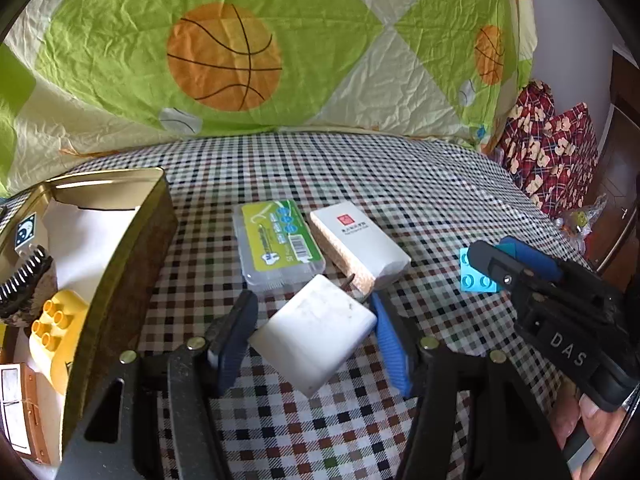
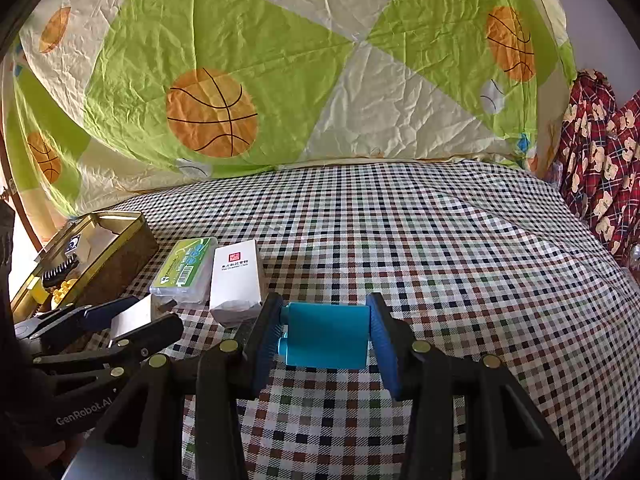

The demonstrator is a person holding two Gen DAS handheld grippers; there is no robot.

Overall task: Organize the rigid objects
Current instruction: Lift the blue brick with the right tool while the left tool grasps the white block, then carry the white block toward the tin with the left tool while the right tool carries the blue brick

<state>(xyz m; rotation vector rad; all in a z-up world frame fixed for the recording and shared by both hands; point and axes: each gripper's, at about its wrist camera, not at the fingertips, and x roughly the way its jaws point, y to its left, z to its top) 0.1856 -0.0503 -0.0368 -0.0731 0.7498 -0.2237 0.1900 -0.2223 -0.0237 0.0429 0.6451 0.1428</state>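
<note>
My left gripper (image 1: 312,304) is shut on a white plug adapter (image 1: 316,340), which sits tilted between the blue pads, just above the checked cloth. Its metal prongs point toward a white box with a red seal (image 1: 360,240). Beside that box lies a clear plastic case with a green label (image 1: 280,240). My right gripper (image 2: 324,304) is shut on a light blue toy brick (image 2: 328,336), held low over the cloth. The left wrist view shows this brick (image 1: 474,276) at the right. In the right wrist view the left gripper (image 2: 154,312) stands at the lower left.
An open gold tin (image 1: 132,240) at the left holds a yellow toy brick (image 1: 56,332), a black comb (image 1: 24,280) and white paper. A green and cream basketball quilt (image 2: 320,80) rises behind the checked cloth (image 2: 440,260). Red patterned fabric (image 2: 600,160) hangs at the right.
</note>
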